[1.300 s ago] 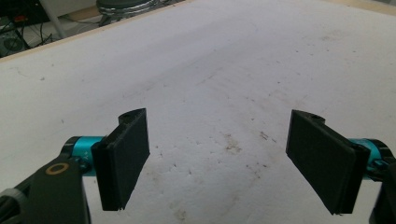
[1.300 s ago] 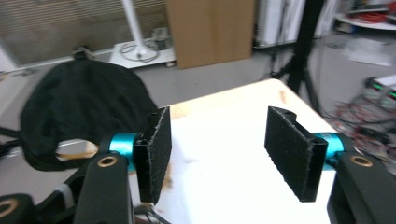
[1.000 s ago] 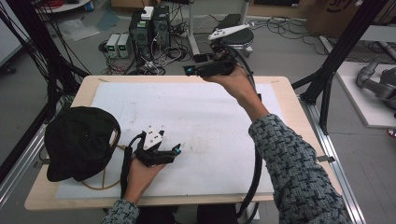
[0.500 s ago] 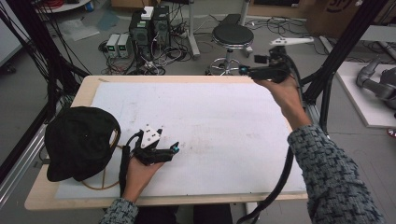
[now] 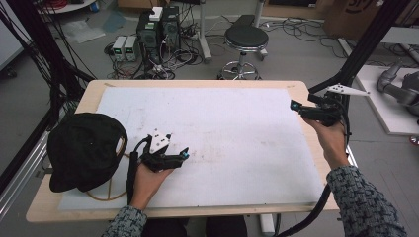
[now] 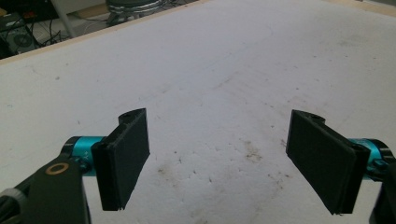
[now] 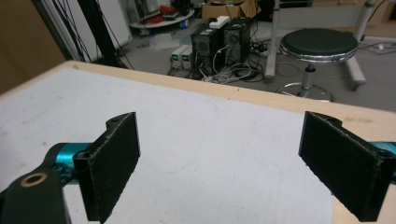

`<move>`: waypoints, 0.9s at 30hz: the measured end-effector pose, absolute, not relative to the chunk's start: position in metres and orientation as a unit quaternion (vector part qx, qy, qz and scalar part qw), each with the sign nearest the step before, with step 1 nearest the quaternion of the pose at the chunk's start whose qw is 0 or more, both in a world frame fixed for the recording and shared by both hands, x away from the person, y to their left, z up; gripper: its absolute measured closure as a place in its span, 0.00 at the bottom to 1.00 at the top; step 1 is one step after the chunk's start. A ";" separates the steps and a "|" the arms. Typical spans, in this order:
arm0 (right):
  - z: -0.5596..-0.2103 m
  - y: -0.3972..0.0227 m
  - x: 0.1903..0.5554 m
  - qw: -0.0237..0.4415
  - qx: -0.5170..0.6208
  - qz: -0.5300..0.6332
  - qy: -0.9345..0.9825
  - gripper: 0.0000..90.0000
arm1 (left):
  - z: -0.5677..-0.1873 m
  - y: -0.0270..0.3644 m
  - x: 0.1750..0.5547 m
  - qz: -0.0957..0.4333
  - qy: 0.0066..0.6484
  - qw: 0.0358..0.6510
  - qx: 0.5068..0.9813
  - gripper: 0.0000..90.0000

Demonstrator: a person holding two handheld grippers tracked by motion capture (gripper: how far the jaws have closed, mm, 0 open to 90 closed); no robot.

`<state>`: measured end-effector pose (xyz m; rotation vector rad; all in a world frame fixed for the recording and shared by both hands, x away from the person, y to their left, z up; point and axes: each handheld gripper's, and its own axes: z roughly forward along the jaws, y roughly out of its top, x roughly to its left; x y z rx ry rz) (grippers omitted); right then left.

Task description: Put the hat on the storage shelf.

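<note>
Probably lab: floor computers (image 5: 157, 30), cables (image 5: 178, 54)

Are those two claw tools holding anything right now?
No. The left gripper and the right gripper both have their jaws spread with nothing between them; the black cap lies untouched.

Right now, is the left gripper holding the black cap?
No, the left gripper is open over the bare white mat, with the black cap beside it.

Black cap (image 5: 84, 148) partly over table edge (image 5: 37, 210)
</note>
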<state>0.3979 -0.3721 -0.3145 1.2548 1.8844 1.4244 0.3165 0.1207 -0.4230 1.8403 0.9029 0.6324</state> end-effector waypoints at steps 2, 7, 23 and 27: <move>-0.318 -0.372 0.397 0.230 0.455 0.518 0.687 0.14 | -0.423 0.121 0.317 0.259 0.368 0.475 0.756 0.24; -0.319 -0.364 0.397 0.231 0.443 0.515 0.696 0.14 | -0.423 0.121 0.317 0.259 0.372 0.476 0.754 0.24; -0.322 -0.355 0.398 0.225 0.436 0.510 0.706 0.14 | -0.423 0.122 0.317 0.262 0.371 0.477 0.752 0.24; -0.324 -0.355 0.398 0.221 0.437 0.508 0.708 0.14 | -0.423 0.122 0.316 0.263 0.374 0.477 0.751 0.24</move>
